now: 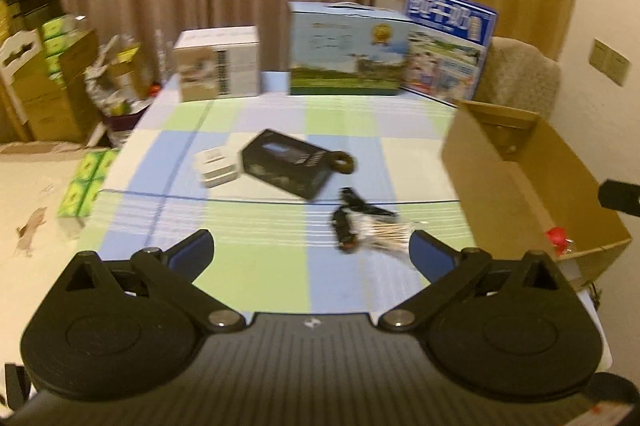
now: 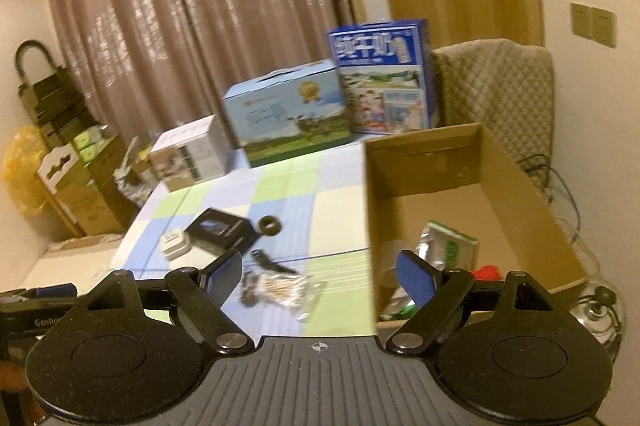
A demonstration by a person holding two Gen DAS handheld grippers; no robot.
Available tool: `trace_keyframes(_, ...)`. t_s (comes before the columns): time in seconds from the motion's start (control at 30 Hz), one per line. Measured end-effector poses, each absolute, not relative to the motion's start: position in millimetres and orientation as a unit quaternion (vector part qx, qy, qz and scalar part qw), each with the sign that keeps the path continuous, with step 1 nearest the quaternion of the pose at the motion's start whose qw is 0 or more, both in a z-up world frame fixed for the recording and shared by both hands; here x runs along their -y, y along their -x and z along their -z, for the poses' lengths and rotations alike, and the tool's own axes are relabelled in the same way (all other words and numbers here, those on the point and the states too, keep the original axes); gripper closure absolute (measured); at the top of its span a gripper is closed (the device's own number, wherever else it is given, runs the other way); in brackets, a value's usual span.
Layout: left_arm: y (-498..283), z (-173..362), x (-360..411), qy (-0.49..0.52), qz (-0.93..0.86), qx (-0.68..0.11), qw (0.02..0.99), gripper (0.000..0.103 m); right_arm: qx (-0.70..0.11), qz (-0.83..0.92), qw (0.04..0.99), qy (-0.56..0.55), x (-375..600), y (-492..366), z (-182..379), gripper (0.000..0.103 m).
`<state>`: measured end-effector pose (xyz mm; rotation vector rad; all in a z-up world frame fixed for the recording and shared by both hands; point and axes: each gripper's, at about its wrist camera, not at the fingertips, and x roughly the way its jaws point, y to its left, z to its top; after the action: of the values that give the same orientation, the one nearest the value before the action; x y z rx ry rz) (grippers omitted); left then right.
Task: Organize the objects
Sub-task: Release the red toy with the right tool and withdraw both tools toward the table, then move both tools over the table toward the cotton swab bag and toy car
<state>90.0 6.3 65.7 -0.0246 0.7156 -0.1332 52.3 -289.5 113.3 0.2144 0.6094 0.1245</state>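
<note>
Both tongs open and empty: cotton-swab packet [image 1: 384,232] lies on table [image 1: 260,278], long axis crosswise, just ahead-right of left tongs [image 1: 311,252], ahead-left of right tongs [image 2: 319,276], beside cardboard box [image 2: 532,210].

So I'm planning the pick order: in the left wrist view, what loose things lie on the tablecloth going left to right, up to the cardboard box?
White adapter → black box → dark ring → bag of cotton swabs → open cardboard box.
</note>
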Motion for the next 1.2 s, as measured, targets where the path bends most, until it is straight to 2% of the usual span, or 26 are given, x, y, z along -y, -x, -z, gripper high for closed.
trace_keyframes(0.23, -89, -59, -35, 0.021, 0.049, -0.354, 0.934, 0.001, -0.307, -0.094, 0.944, -0.082, 255, -55, -102, 0.022)
trace_keyframes(0.57, -110, -30, -36, 0.009, 0.061, -0.379, 0.923, 0.001, -0.334, -0.141, 0.932, -0.015, 223, -73, -64, 0.022)
trace_keyframes(0.87, -160, 6, -26, -0.041, 0.116, -0.408, 0.905, 0.001, -0.390, -0.214, 0.888, 0.117, 196, -131, -20, 0.023)
trace_keyframes(0.97, -180, 18, -25, -0.051, 0.135, -0.417, 0.897, 0.002, -0.414, -0.246, 0.859, 0.171, 186, -157, -6, 0.030)
trace_keyframes(1.03, -192, 25, -24, -0.054, 0.144, -0.423, 0.893, 0.002, -0.438, -0.259, 0.839, 0.191, 180, -175, 4, 0.038)
trace_keyframes(1.2, -216, 41, -23, -0.059, 0.160, -0.433, 0.885, 0.002, -0.475, -0.270, 0.804, 0.233, 166, -218, 27, 0.045)
